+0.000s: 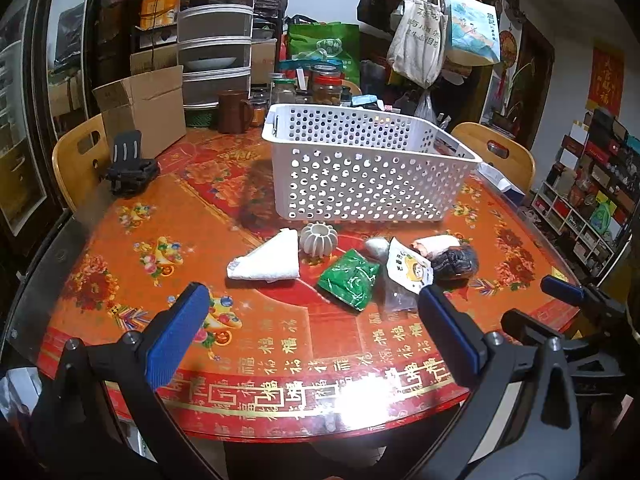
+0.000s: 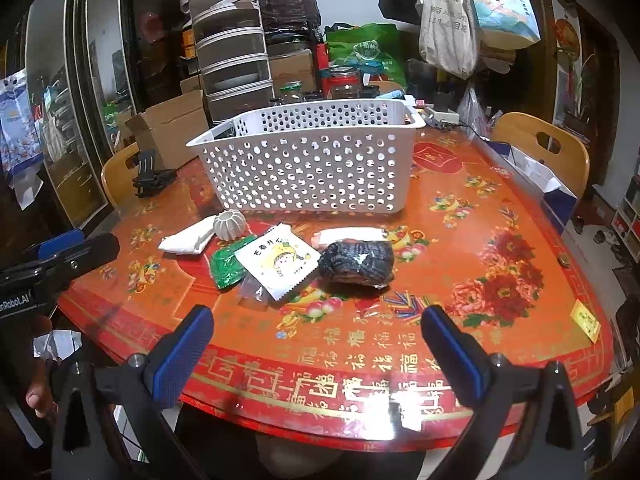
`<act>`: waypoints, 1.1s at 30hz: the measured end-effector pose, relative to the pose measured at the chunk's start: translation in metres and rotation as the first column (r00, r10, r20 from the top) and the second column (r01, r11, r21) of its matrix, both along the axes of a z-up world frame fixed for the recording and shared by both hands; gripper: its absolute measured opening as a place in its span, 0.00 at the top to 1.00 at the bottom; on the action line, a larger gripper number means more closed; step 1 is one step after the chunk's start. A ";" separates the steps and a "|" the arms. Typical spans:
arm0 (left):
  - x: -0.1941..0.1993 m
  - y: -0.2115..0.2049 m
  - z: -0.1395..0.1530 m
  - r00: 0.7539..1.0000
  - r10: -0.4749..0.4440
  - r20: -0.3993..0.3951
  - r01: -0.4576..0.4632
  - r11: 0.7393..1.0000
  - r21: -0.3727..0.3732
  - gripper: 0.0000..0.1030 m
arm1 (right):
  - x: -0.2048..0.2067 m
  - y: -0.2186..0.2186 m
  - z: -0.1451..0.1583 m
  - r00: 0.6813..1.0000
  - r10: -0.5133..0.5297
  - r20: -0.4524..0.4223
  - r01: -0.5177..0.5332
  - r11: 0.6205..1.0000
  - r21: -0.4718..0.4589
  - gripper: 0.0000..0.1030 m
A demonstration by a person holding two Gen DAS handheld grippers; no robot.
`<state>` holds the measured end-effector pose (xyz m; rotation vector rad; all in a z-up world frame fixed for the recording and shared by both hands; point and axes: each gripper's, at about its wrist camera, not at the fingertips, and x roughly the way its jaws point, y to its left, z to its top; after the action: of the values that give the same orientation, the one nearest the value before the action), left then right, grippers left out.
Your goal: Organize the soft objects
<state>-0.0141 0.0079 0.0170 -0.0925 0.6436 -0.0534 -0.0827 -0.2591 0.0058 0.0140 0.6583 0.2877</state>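
Open red floral tabletop (image 2: 460, 240) along the near edge, bare between the spread blue-padded left gripper (image 1: 310, 332) and right gripper (image 2: 318, 354) and the row of soft items. Blocking the far middle: white perforated plastic basket (image 2: 308, 172), its open top reachable from above. Just before it, packed close: folded white cloth (image 1: 268, 260), ribbed grey round holder (image 1: 319, 239), green crinkled packet (image 1: 350, 278), white cartoon-printed sachet (image 2: 278, 262), dark knitted bundle (image 2: 358, 262). Wide bare tabletop to the right. Far left, brown cardboard box (image 1: 144, 108) and black clamp stand (image 1: 130, 164).

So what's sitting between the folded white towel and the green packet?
A ribbed white pumpkin-shaped holder stands between the towel and green packet, set slightly back toward the basket; both views show it.
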 end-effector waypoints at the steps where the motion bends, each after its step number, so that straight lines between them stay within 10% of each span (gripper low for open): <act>1: 0.000 0.000 0.000 1.000 -0.001 0.000 0.001 1.000 -0.001 0.00 | -0.001 0.000 0.000 1.000 0.002 0.000 -0.002 1.000 0.000 0.00; 33: 0.001 0.004 -0.003 1.000 0.005 -0.005 -0.005 1.000 0.008 0.00 | -0.001 0.008 -0.002 1.000 0.010 0.020 -0.009 0.999 -0.054 0.01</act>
<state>-0.0129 0.0121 0.0141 -0.0870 0.6486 -0.0460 -0.0834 -0.2510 0.0034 -0.0435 0.6454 0.2789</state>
